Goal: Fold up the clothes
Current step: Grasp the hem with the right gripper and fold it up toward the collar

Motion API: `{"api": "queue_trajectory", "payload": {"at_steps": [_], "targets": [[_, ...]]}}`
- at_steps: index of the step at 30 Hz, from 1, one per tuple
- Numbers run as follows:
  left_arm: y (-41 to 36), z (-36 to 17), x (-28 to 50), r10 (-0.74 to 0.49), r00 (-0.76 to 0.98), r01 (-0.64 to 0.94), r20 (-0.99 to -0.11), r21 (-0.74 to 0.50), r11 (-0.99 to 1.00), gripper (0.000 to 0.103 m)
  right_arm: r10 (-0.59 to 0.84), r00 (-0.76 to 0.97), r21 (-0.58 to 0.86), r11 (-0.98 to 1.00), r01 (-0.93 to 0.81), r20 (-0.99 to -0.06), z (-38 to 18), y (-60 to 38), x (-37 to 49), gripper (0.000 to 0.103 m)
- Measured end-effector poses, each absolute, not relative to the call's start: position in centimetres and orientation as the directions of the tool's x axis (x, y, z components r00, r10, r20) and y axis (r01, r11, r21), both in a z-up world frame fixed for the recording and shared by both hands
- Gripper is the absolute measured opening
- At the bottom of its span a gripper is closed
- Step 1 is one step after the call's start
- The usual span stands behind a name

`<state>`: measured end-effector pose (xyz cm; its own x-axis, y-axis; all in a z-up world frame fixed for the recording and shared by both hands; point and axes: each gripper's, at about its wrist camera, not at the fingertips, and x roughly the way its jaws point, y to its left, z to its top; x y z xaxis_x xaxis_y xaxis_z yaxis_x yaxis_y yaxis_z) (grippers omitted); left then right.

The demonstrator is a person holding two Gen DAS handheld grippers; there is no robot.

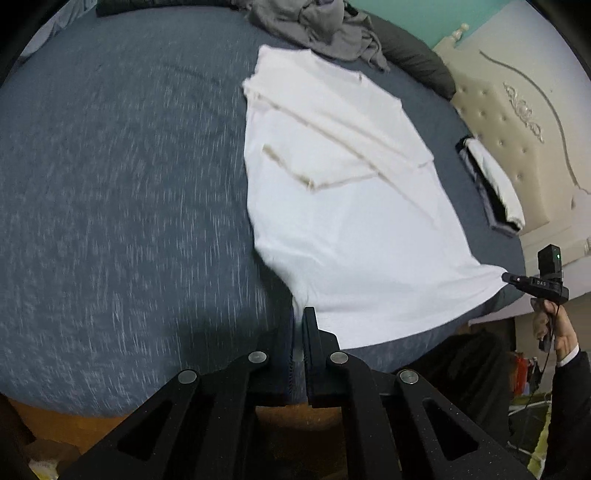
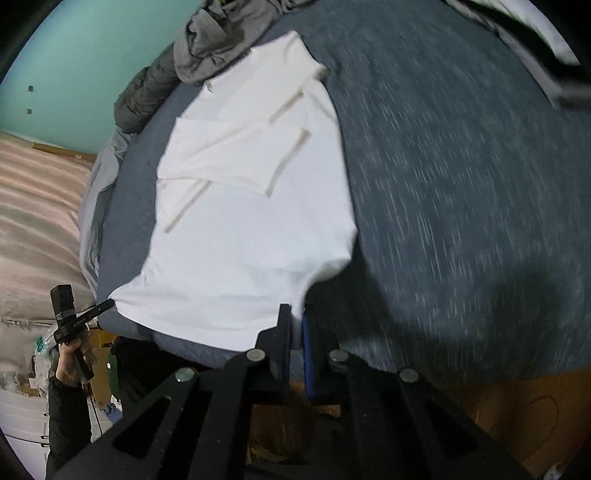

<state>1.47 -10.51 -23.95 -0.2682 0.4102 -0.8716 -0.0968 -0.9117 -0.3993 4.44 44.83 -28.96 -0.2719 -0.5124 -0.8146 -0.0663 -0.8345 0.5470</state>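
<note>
Blue bed (image 1: 110,184): white shirt (image 1: 351,221) hem corners pinched by both grippers.

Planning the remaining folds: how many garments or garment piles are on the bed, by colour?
White shirt, spread flat with sleeves folded in, hem corners pinched by both hand-held grippers: 1
Grey crumpled clothes heap: 1
Folded stack, white on top with dark layers beneath: 1
Total: 3

Home bedroom: bed (image 1: 110,184), tufted headboard (image 1: 517,122) (cream, ornate)
</note>
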Motion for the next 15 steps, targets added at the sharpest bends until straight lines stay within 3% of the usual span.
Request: {"api": "queue_trajectory", "payload": {"at_steps": [15], "targets": [[-12.2,-20.1,-10.9,0.437,-0.378,-0.043,-0.816,-0.456,-0.889,0.005,-0.512,-0.385,0.564,-0.826,-0.028,-0.768,-23.5,45.5,-8.5,0.005]]}}
